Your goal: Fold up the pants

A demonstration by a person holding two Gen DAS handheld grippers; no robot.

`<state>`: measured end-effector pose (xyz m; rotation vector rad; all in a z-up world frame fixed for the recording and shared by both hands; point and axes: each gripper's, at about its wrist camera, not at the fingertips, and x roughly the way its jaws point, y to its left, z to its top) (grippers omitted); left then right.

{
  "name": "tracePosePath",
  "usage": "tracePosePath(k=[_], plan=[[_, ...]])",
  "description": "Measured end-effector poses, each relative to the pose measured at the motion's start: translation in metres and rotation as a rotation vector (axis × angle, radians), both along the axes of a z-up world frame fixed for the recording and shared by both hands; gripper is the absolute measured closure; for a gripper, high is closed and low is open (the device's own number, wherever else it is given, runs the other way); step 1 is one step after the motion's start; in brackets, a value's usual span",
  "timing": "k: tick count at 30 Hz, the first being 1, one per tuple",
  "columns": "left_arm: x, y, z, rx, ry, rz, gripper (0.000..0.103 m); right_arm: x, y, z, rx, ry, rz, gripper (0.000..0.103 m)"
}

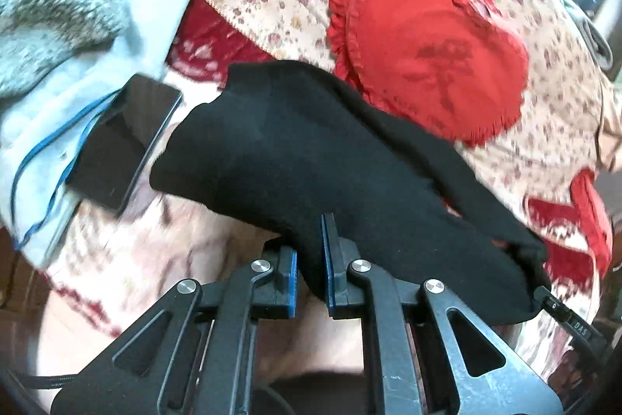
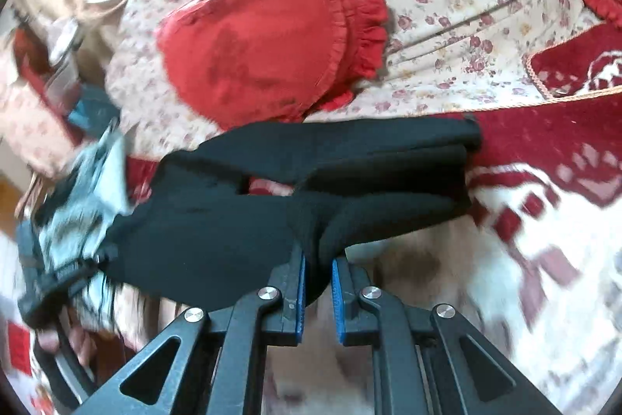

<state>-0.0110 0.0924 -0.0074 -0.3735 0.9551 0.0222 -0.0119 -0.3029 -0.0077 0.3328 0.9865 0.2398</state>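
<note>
Pants of soft black knit hang between your two grippers, lifted off the patterned red-and-white blanket and stretched in front of the red heart-shaped cushion. Your left gripper has its blue-padded fingers drawn narrow with a bunched fold of the fabric pinched between them, and in that view the cloth runs away toward 2 o'clock and toward 11 o'clock. Your right gripper is likewise nearly closed on a gathered tuck of the same pants, with the two legs trailing off toward 2 o'clock and the wider body sagging toward 9 o'clock. Judging by how it drapes and creases, the cloth is light, limp and stretchy, with no stiffness to hold a fold by itself, so expect it to droop wherever it is unsupported and to slide a little against the smooth pads if you pull hard. You would do best taking hold at seams, hems or the waistband, where the layers are thicker, and pinching all layers together, since a grip on one layer lets the others fall away. A dark phone on the pale fleece jacket lies near, at 9 o'clock in the left view; keep a swinging leg clear of it.
</note>
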Motion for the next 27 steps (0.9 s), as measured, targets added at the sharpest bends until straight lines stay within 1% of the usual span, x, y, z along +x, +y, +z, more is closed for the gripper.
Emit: tracePosePath(k=[1,3,4,5,7,9,10,11,12,13,15,17,18,19,21,23,24,26,27], plan=[[-0.005,-0.002,-0.007,0.013,0.024,-0.013,0.094,-0.007,0.0,-0.005,-0.004,0.032,0.009,0.092],[-0.011,-0.004,-0.026,0.036,0.076,-0.022,0.094,-0.018,-0.005,-0.022,-0.042,0.117,0.007,0.086],[-0.014,-0.003,-0.034,0.036,0.1,-0.02,0.094,-0.021,-0.009,-0.027,-0.062,0.14,-0.01,0.079],[-0.015,-0.002,-0.039,0.035,0.113,-0.021,0.094,-0.026,-0.014,-0.029,-0.066,0.148,-0.025,0.076],[-0.02,0.0,-0.042,0.051,0.108,-0.015,0.094,-0.034,-0.025,-0.022,-0.054,0.12,-0.057,0.074],[-0.022,-0.002,-0.04,0.059,0.103,-0.02,0.094,-0.036,-0.036,-0.009,-0.105,0.076,-0.108,0.072],[-0.021,-0.004,-0.039,0.068,0.102,-0.022,0.093,-0.035,-0.041,-0.002,-0.116,0.054,-0.131,0.072],[-0.021,-0.004,-0.038,0.077,0.102,-0.024,0.094,-0.034,-0.044,0.001,-0.109,0.045,-0.147,0.068],[-0.02,-0.006,-0.038,0.091,0.102,-0.026,0.094,-0.028,-0.048,0.002,-0.095,0.044,-0.163,0.062],[-0.018,-0.009,-0.038,0.104,0.103,-0.028,0.094,-0.021,-0.051,-0.001,-0.08,0.051,-0.175,0.061],[-0.016,-0.009,-0.041,0.122,0.108,-0.03,0.094,0.001,-0.055,-0.018,-0.008,0.1,-0.206,0.061],[-0.016,-0.01,-0.044,0.125,0.117,-0.032,0.094,0.021,-0.06,-0.036,0.128,0.136,-0.223,0.061],[-0.016,-0.009,-0.045,0.121,0.124,-0.032,0.094,0.029,-0.062,-0.042,0.176,0.15,-0.235,0.061],[-0.015,-0.008,-0.046,0.116,0.13,-0.031,0.094,0.035,-0.064,-0.048,0.214,0.157,-0.25,0.062],[-0.014,-0.007,-0.046,0.111,0.132,-0.03,0.093,0.041,-0.066,-0.046,0.242,0.126,-0.249,0.085],[-0.014,-0.008,-0.046,0.12,0.129,-0.033,0.093,0.039,-0.065,-0.033,0.21,0.079,-0.237,0.089],[-0.014,-0.009,-0.047,0.127,0.129,-0.034,0.094,0.034,-0.065,-0.023,0.178,0.046,-0.218,0.095],[-0.014,-0.011,-0.048,0.134,0.131,-0.031,0.093,0.022,-0.065,-0.003,0.081,-0.008,-0.193,0.096],[-0.015,-0.012,-0.047,0.135,0.13,-0.028,0.093,0.016,-0.066,0.003,0.055,-0.025,-0.183,0.097]])
